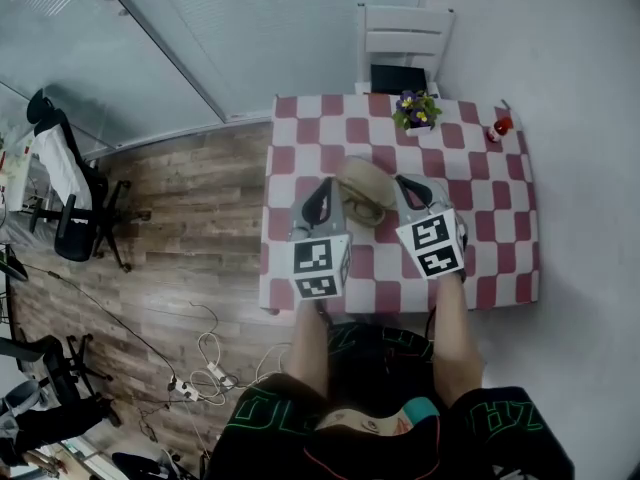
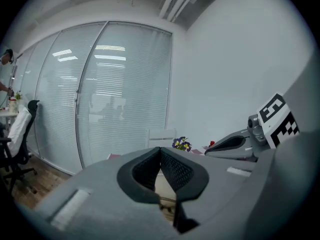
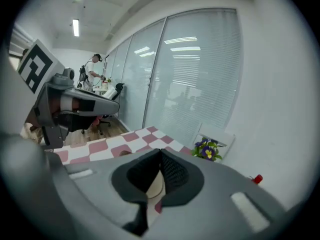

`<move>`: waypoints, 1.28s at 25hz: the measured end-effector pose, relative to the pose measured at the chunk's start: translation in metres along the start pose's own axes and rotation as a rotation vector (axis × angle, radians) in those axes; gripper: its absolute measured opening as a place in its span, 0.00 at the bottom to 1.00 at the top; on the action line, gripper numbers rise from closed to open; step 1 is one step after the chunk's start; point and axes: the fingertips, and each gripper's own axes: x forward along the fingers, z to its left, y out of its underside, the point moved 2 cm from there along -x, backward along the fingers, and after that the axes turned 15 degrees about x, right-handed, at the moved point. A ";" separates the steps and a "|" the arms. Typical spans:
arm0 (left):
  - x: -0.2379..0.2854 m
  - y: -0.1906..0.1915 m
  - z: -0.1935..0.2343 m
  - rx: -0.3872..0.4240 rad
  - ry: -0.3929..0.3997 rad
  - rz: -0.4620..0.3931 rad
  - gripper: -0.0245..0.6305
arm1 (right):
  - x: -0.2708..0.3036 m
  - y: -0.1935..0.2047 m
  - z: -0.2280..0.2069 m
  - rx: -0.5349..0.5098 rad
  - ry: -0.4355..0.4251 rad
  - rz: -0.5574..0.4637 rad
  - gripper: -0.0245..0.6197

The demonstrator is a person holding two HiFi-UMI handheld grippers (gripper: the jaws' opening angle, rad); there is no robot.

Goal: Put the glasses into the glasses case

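Observation:
A tan glasses case lies on the red-and-white checked table, between my two grippers. The left gripper is just left of the case and the right gripper just right of it. Both point away from me. In the left gripper view the black pads of the left gripper meet at their tips, and the tan case shows through the gap below them. The right gripper also has its pads together with nothing between them. I cannot make out the glasses clearly.
A small pot of purple and yellow flowers and a red object stand at the table's far side. A white chair is behind the table. Office chairs and cables are on the wooden floor to the left.

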 end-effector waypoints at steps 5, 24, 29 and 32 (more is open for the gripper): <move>-0.003 -0.034 0.002 0.042 -0.006 -0.055 0.05 | -0.017 -0.027 -0.016 0.113 -0.014 -0.125 0.04; 0.002 -0.083 0.006 0.060 -0.037 -0.159 0.05 | -0.092 -0.102 -0.090 0.274 0.061 -0.490 0.04; 0.006 -0.081 0.012 0.060 -0.056 -0.166 0.05 | -0.088 -0.104 -0.100 0.284 0.081 -0.514 0.04; 0.001 -0.081 0.014 0.059 -0.061 -0.169 0.05 | -0.090 -0.103 -0.096 0.280 0.075 -0.517 0.04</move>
